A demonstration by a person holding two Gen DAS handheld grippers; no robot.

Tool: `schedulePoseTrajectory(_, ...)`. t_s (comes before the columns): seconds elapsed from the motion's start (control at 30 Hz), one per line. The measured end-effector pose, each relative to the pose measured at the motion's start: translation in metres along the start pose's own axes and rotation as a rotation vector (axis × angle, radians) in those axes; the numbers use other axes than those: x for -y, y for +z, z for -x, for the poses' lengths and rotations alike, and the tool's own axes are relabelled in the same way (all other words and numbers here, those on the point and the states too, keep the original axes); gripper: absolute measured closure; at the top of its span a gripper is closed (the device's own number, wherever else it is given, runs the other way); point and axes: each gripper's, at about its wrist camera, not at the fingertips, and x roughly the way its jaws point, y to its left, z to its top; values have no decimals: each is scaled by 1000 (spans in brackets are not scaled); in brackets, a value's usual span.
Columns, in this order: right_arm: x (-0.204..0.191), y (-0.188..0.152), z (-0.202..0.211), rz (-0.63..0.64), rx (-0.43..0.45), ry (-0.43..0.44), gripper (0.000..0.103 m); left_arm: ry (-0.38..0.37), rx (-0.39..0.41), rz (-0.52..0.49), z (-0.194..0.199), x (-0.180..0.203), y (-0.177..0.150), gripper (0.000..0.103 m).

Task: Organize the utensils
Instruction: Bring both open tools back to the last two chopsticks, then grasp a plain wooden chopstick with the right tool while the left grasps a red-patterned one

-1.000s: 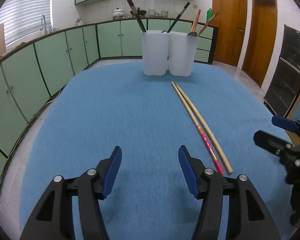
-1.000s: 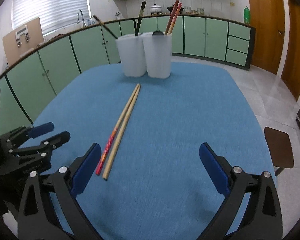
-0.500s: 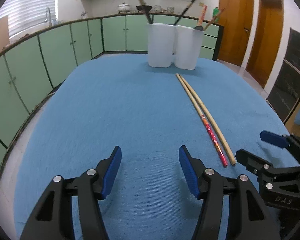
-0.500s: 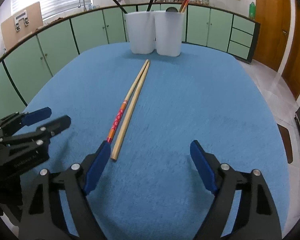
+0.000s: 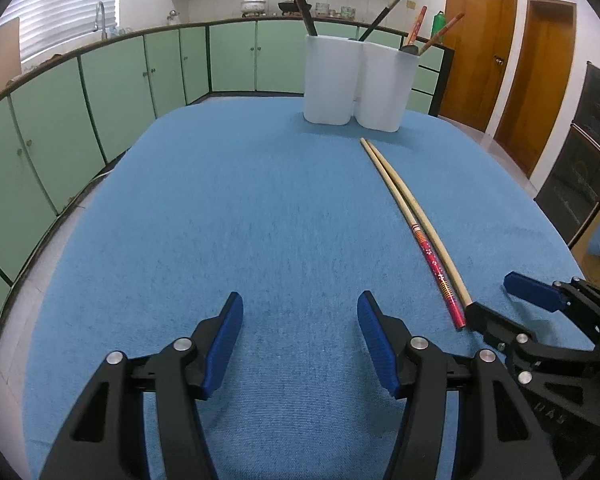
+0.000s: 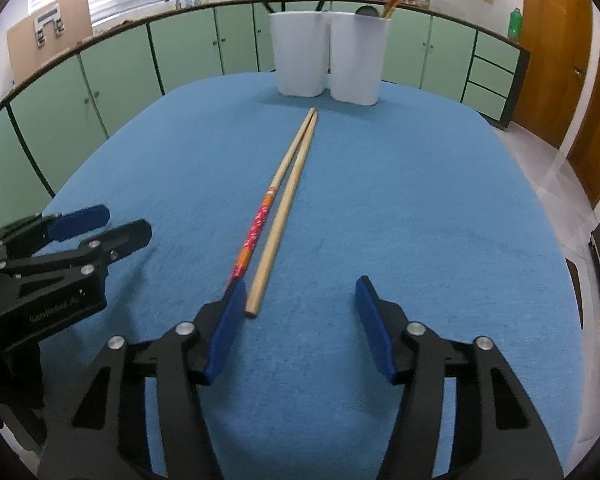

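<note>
Two chopsticks lie side by side on the blue table: a plain wooden chopstick (image 6: 284, 208) (image 5: 420, 216) and a red patterned chopstick (image 6: 256, 228) (image 5: 432, 256). Two white holders (image 6: 326, 56) (image 5: 354, 82) with several utensils stand at the far end. My right gripper (image 6: 300, 320) is open and empty, its left finger (image 6: 228, 320) by the chopsticks' near ends. It also shows in the left wrist view (image 5: 496, 300). My left gripper (image 5: 300, 336) is open and empty, left of the chopsticks, and shows in the right wrist view (image 6: 104, 224).
The blue table (image 5: 228, 216) has rounded edges. Green cabinets (image 5: 80, 108) run along the left and back walls. Wooden doors (image 5: 512, 68) and a dark appliance (image 5: 580, 168) stand to the right.
My right gripper has moved forward and down to the near ends of the chopsticks. My left gripper has advanced a little. Both stay open.
</note>
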Motion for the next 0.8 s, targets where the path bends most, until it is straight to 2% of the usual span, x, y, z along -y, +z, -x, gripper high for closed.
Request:
schedulePoseTrajectory(0.1,-5,-1,0,20,-8,3,64,-1,-2,0,0,1,0,44)
schedulePoseTrajectory(0.2,-5,-1,0,23,-6,18,82,-4,-7,3,-1,0,1,44)
schedulePoseTrajectory(0.3,-2,0,1,7,-6,30,96,-4,-8,3,-2,0,1,44)
schedulePoseTrajectory(0.53,23,-1,4,-78,8,12,97,3,15,-40,3,10,1,44)
schedulePoseTrajectory(0.8,60,-3,8,-140,29,-58,97,-120,8,-40,4,42,2,44)
